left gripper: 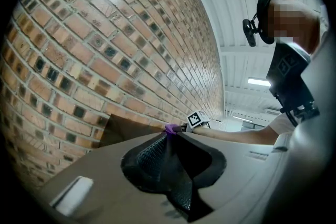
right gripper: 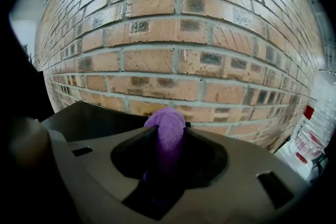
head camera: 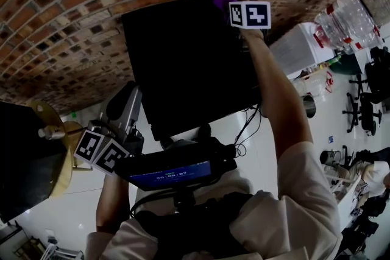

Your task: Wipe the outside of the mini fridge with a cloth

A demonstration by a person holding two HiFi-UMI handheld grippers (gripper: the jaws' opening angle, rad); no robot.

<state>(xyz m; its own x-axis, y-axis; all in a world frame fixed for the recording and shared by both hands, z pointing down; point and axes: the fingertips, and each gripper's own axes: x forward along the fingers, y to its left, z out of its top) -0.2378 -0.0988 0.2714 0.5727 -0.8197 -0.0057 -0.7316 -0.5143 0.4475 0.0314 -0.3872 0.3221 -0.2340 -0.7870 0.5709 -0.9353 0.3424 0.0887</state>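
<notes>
Closest to the camera, at the person's chest: one dark mounted device with a lit blue screen (head camera: 173,172). Next, low on the person's left: left gripper (left gripper: 168,136), grey body with black textured pads, marker cubes attached; jaws together at the tips, nothing between them; held beside the left side of the fridge, apart from it. Middle ground: one black box-shaped mini fridge (head camera: 189,64), door closed, standing against the wall. At the fridge's far upper edge, on an outstretched arm: right gripper (right gripper: 166,136), grey body, marker cube on top; jaws clamped on one purple soft cloth (right gripper: 168,119), folded into a rounded wad that sticks out past the fingertips; the wad sits over the dark top of the fridge, close to the wall; contact with the surface cannot be told. Behind: red-brown brick wall (head camera: 91,9) with pale mortar. Far right: clear plastic water bottles with red caps (head camera: 347,21), beside a white cabinet (head camera: 298,49).
</notes>
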